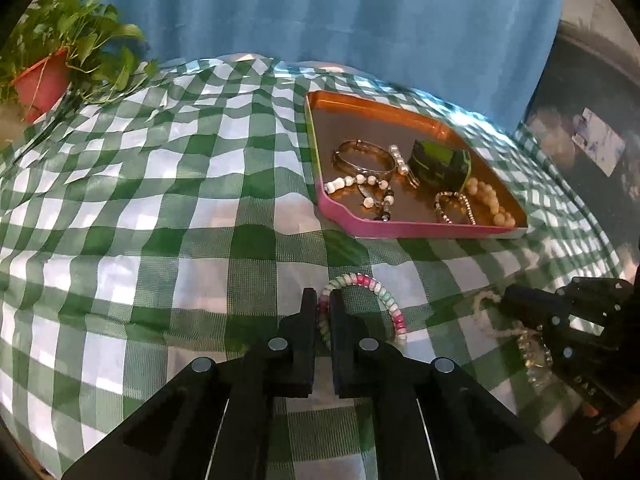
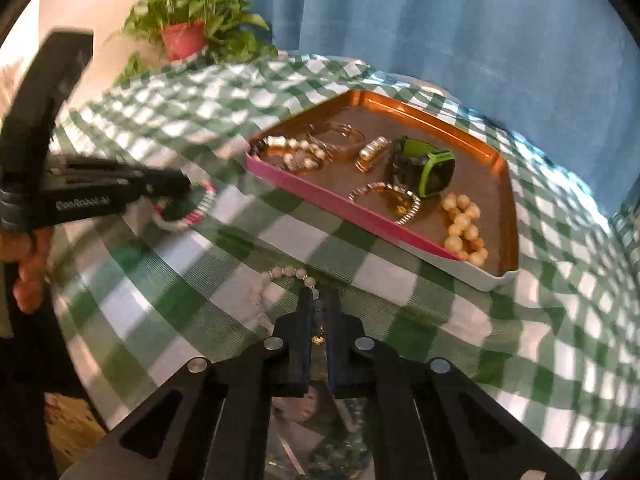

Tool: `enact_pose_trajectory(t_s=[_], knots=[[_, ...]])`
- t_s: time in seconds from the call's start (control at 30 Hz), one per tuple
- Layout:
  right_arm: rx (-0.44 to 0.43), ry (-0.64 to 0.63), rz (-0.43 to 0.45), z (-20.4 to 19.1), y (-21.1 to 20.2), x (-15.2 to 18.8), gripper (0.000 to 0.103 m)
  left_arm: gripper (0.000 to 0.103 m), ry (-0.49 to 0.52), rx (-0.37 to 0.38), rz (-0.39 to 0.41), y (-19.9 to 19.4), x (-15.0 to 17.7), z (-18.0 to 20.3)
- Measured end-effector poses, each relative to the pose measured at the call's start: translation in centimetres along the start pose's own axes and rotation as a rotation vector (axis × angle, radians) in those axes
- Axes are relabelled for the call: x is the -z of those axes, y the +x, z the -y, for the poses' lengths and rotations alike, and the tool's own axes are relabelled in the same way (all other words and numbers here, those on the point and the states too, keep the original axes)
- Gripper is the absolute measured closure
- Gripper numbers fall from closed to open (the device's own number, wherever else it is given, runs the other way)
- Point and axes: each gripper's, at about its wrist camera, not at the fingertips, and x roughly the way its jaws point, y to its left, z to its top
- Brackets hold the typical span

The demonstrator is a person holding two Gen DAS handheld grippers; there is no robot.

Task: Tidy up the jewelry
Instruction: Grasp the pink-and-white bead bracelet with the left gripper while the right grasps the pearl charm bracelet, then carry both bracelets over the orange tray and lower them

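A pink-rimmed copper tray point(image 1: 424, 230) point(image 2: 332, 202) sits on the green checked cloth and holds several bracelets and a green watch point(image 1: 440, 160) point(image 2: 430, 170). My left gripper point(image 1: 323, 300) is shut on a pink, white and mint bead bracelet point(image 1: 380, 292) point(image 2: 192, 210) just in front of the tray. My right gripper point(image 2: 318, 298) is shut on a pale bead bracelet point(image 2: 288, 274) point(image 1: 486, 312) near the tray's front edge; it also shows at the right of the left wrist view point(image 1: 508, 300).
A potted green plant point(image 1: 44, 76) point(image 2: 184, 38) in a red pot stands at the table's far left corner. A blue curtain point(image 1: 320, 12) hangs behind the table. The table edge drops off at the right, near a dark floor.
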Motion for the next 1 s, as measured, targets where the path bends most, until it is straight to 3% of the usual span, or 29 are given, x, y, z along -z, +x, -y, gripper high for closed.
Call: enact_pose_trajectory(t_s=[0.23, 0.37, 0.57, 0.77, 0.9, 1.0], knots=[[-0.165, 0.119, 0.142, 0.3, -3.7, -1.4, 0.098, 0.097, 0.027, 0.025, 0.064, -3.6, 0.5, 1.7], [-0.198, 0.117, 0.182, -0.5, -4.9, -1.5, 0.098, 0.097, 0.038, 0.017, 0.048, -3.8, 1.1, 1.9], [-0.165, 0.124, 0.101, 0.0, -2.7, -0.3, 0.098, 0.096, 0.003, 0.013, -0.053, -1.3, 1.9, 0.9], [-0.151, 0.118, 0.016, 0.5, -0.4, 0.5, 0.093, 0.093, 0.089, -0.017, -0.026, -1.3, 2.4, 1.8], [-0.127, 0.071, -0.014, -0.2, 0.1, 0.6, 0.082, 0.094, 0.08, 0.001, -0.027, -1.2, 2.3, 1.4], [-0.074, 0.005, -0.006, -1.4, 0.0, 0.6, 0.081, 0.096, 0.094, -0.003, -0.027, -1.0, 2.2, 1.5]])
